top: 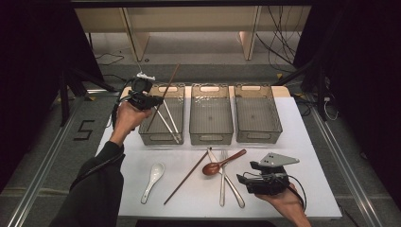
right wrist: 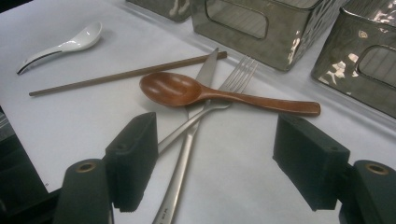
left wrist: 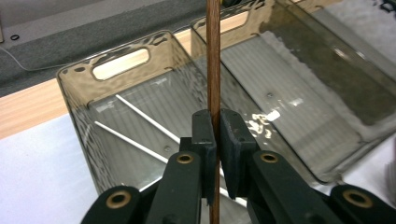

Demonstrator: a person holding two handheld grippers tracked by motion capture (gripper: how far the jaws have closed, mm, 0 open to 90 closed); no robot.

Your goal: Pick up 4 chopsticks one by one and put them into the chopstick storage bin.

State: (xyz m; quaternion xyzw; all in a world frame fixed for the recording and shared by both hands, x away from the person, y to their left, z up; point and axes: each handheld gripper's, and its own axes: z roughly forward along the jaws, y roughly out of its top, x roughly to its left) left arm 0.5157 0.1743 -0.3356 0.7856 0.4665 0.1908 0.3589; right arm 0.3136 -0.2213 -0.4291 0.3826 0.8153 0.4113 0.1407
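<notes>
Three smoky translucent plastic bins side by side across the upper middle of the high view on a white-topped counter (top: 307, 142): left bin (top: 161, 135), middle bin (top: 211, 115), right bin (top: 257, 114). Left gripper (top: 152, 101) raised at the left bin's near-left corner, upper left of centre, jaws clamped tight on a dark brown wooden chopstick (top: 166, 90) that slants up and to the right over the bin. Same chopstick (left wrist: 213, 56) running straight up the middle of the left gripper view, pinched between the two black pads (left wrist: 204, 133). Two pale thin sticks (top: 168, 120) lying crossed on the left bin's floor. Lower centre of the high view: white ceramic soup spoon (top: 153, 179) at left, second brown wooden chopstick (top: 185, 177) lying diagonally beside it, then a reddish-brown wooden spoon (top: 222, 163) resting across a steel knife (top: 231, 182) and a steel fork (top: 222, 184). Right gripper (top: 248, 175) low at the lower right, just beside the steel handles, jaws spread wide and holding nothing, pads (right wrist: 133, 158) flanking the crossed handles in the right gripper view.
</notes>
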